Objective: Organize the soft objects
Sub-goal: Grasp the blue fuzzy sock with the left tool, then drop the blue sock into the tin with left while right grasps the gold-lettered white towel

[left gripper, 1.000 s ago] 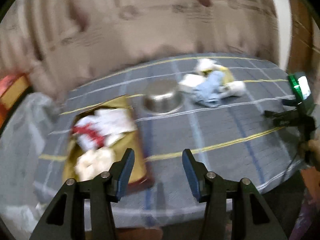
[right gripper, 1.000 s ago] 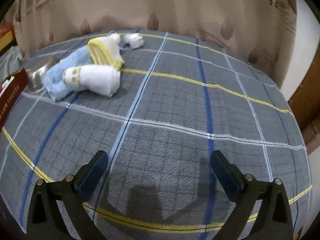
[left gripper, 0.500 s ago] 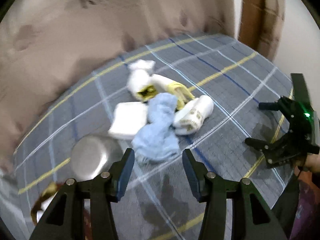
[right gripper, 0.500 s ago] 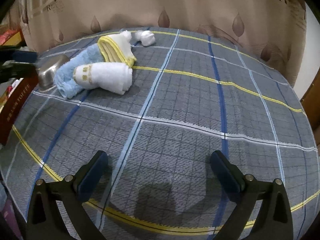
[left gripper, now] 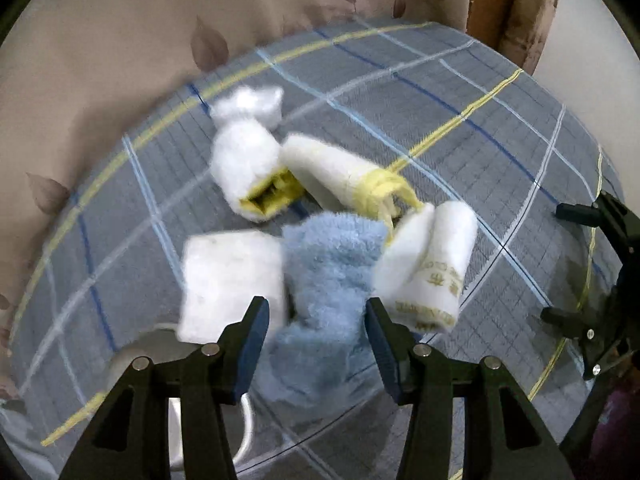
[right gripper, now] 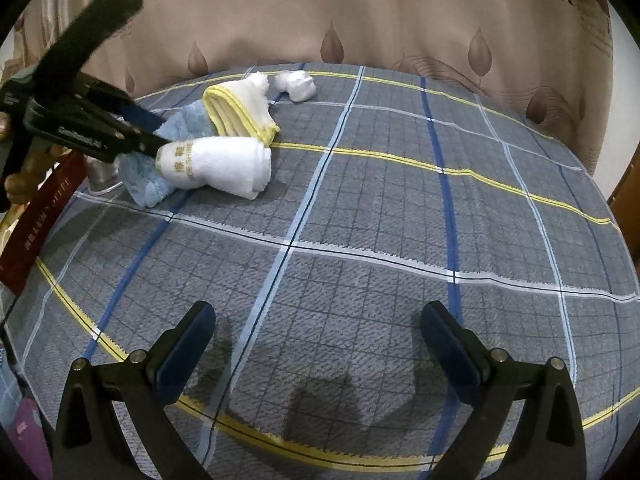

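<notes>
Checked grey-blue cloth [right gripper: 360,216] covers the worktop, with a beige leaf-print curtain [right gripper: 360,20] hanging along its far edge; most of the cloth to the right and near side lies bare. Soft things cluster at the far left: a light blue towel [left gripper: 328,280], a rolled white towel with gold lettering [left gripper: 432,276] touching it, a flat folded white cloth [left gripper: 232,276] just beside it, a yellow-edged folded towel [right gripper: 240,108], and a small white bundle [right gripper: 296,84] a little apart. A dark red box [right gripper: 36,224] stands at the left edge. The left tongs [left gripper: 316,344] hang partly open, straddling the blue towel without gripping it. The right tongs [right gripper: 320,344] gape wide over bare cloth, holding nothing.
</notes>
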Demonstrator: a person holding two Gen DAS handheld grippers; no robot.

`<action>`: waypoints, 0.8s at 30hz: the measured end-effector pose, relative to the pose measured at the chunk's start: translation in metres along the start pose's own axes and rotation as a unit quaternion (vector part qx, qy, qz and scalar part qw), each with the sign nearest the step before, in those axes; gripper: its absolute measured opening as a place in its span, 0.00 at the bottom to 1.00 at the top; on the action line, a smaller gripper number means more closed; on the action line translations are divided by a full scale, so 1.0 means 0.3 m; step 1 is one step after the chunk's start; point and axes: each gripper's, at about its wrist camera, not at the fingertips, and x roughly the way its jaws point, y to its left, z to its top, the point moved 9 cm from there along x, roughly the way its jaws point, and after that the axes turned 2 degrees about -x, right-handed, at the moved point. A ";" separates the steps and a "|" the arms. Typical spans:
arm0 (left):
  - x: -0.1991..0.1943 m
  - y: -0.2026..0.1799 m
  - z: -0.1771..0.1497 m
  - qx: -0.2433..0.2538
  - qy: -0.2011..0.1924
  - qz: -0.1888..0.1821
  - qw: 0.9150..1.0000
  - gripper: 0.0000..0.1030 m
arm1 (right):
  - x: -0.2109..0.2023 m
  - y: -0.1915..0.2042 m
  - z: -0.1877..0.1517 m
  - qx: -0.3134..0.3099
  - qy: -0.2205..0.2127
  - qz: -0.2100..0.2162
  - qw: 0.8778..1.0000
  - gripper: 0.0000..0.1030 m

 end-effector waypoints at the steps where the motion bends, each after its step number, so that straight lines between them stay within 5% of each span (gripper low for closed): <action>1: 0.013 0.000 -0.003 -0.005 0.002 0.000 1.000 0.49 | 0.002 -0.001 0.002 0.001 0.001 0.000 1.000 0.99; 2: 0.007 -0.001 -0.001 -0.005 -0.008 0.008 1.000 0.46 | 0.003 -0.001 0.002 0.002 0.001 0.001 1.000 0.99; 3: -0.002 -0.004 0.001 -0.006 -0.019 0.014 1.000 0.22 | 0.003 -0.003 0.001 0.004 0.002 0.002 1.000 0.99; 4: -0.004 -0.004 -0.002 -0.011 -0.021 0.016 1.000 0.15 | 0.005 -0.006 0.003 0.006 0.002 0.001 1.000 0.99; 11: -0.106 -0.062 -0.117 -0.095 -0.056 0.019 0.994 0.15 | 0.014 -0.023 0.002 0.019 0.006 0.002 1.000 0.99; 17: -0.269 -0.105 -0.373 -0.250 -0.099 0.014 0.963 0.15 | -0.003 -0.012 0.003 0.011 -0.008 -0.001 1.000 0.99; 24: -0.420 -0.145 -0.584 -0.308 -0.140 -0.003 0.941 0.15 | -0.039 0.099 0.021 -0.049 -0.027 0.025 0.998 0.99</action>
